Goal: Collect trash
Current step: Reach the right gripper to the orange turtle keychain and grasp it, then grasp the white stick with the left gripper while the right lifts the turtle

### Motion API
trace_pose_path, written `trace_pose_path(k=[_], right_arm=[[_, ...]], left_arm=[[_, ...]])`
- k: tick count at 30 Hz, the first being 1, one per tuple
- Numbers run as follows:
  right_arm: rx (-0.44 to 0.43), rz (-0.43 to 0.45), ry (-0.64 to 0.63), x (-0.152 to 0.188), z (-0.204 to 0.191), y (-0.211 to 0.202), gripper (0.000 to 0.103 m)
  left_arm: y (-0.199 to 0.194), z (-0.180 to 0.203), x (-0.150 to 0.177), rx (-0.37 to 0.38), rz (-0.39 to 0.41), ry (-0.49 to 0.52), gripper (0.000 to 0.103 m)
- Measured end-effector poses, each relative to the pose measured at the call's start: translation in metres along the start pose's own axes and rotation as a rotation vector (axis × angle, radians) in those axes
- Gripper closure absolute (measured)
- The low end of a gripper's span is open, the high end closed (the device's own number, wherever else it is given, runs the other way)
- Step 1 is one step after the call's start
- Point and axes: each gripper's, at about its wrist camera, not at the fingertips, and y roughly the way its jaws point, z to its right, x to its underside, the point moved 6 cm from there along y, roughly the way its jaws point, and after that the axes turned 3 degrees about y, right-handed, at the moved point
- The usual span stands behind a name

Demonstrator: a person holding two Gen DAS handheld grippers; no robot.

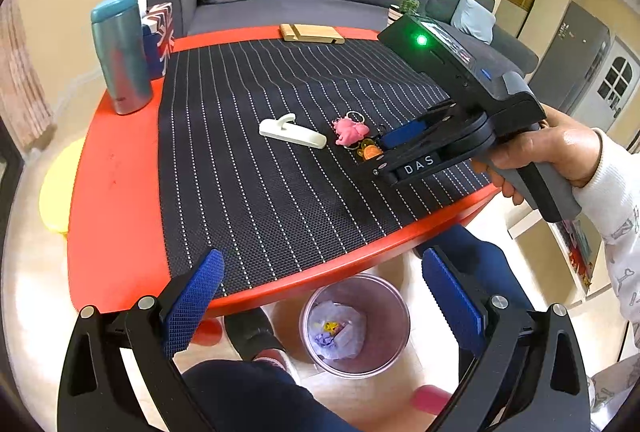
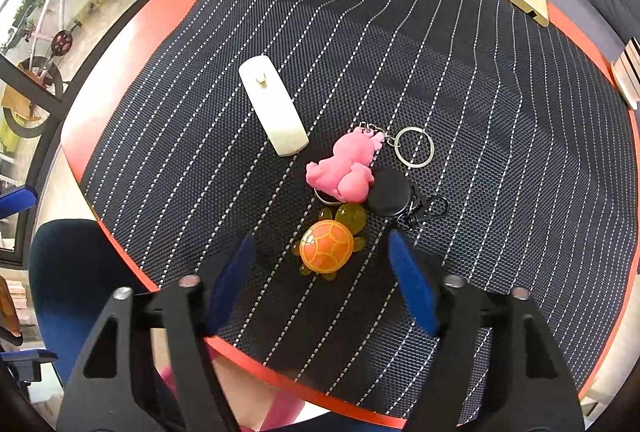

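Turtle [image 2: 327,251] sits between the right claw's [image 2: 322,264] spread, untouching pads (left claw [image 1: 320,296] released above bin [image 1: 356,324]).

Readable lettering: one label only.
White letters "DAS" stand on the black two-finger right gripper [image 1: 394,135] body, facing the left wrist camera.

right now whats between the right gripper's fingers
The orange turtle, lying on the mat. In the right wrist view the right gripper straddles it, pads clear of its shell.
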Motion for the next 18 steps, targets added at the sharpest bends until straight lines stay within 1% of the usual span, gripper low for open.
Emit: trace_pose_path(k=[1,2,3,4,5,6,14,18], right_arm=[[0.001,0.003,0.0,0.0,0.0,0.0,0.041],[0.003,0.005,0.001,-0.001,0.001,0.0,0.047],[0.007,0.007,0.002,-0.001,0.001,0.0,0.05],[0.016,0.008,0.002,-0.001,0.002,-0.001,0.058],[0.015,0.009,-0.001,-0.001,0.002,-0.002,0.063],[0.017,0.008,-0.002,-0.001,0.003,-0.003,0.065],[0.017,0.026,0.0,0.001,0.003,-0.004,0.066],[0.013,0.045,0.011,0.007,0.009,-0.015,0.066]], left_arm=[[0.0,0.0,0.0,0.001,0.0,0.0,0.007],[0.001,-0.001,0.0,0.002,-0.001,-0.001,0.007],[0.002,-0.001,0.0,0.003,-0.003,-0.001,0.007],[0.003,0.0,0.0,0.004,-0.003,0.0,0.007],[0.003,0.0,0.0,0.006,-0.003,0.001,0.007],[0.003,0.0,0.0,0.007,-0.004,0.002,0.007],[0.006,0.004,-0.006,0.007,-0.003,0.013,0.007],[0.008,0.003,-0.013,0.0,0.002,0.019,0.007]])
